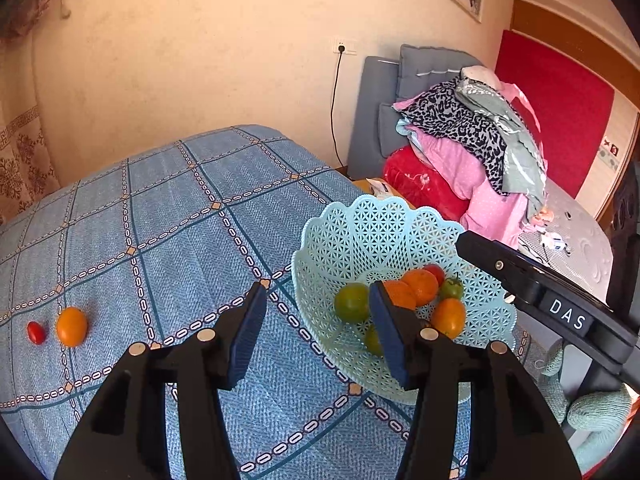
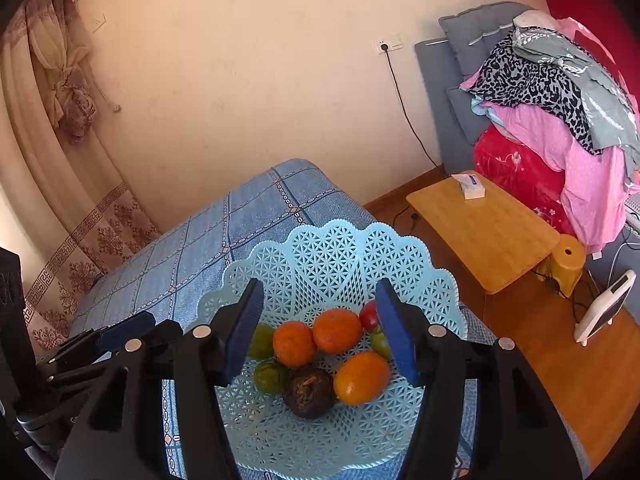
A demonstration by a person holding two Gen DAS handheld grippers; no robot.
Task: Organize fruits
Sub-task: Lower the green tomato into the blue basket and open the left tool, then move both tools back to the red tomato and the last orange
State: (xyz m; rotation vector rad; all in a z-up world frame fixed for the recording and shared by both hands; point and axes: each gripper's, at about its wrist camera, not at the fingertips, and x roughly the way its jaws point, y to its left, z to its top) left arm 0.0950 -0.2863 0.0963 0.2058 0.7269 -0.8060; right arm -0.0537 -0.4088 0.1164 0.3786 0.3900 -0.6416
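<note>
The surface carrying the work is a bench draped in a blue checked cloth. A light blue latticed basket stands at the bench's right edge, toward its near corner. Contents counted from the right wrist view: two oranges side by side, a smooth orange-yellow fruit in front of them, a dark wrinkled fruit touching it, two green fruits on the left side, and a red tomato with a further green one partly hidden behind a gripper finger. Still outside the basket, toward the bench's left edge, lie a small red tomato and, just beside it, an orange-yellow fruit; they sit close together, contact not determinable. The left gripper is released, jaws parted with nothing between the pads, its right finger over the basket's left rim. The right gripper is likewise released and empty, hanging over the basket with the fruit pile visible through the gap. Assessment: the task is mostly complete, with the bulk of the fruit gathered; two pieces remain to collect, both well apart from the basket and nearer the left gripper, which is the likelier tool for them.
</note>
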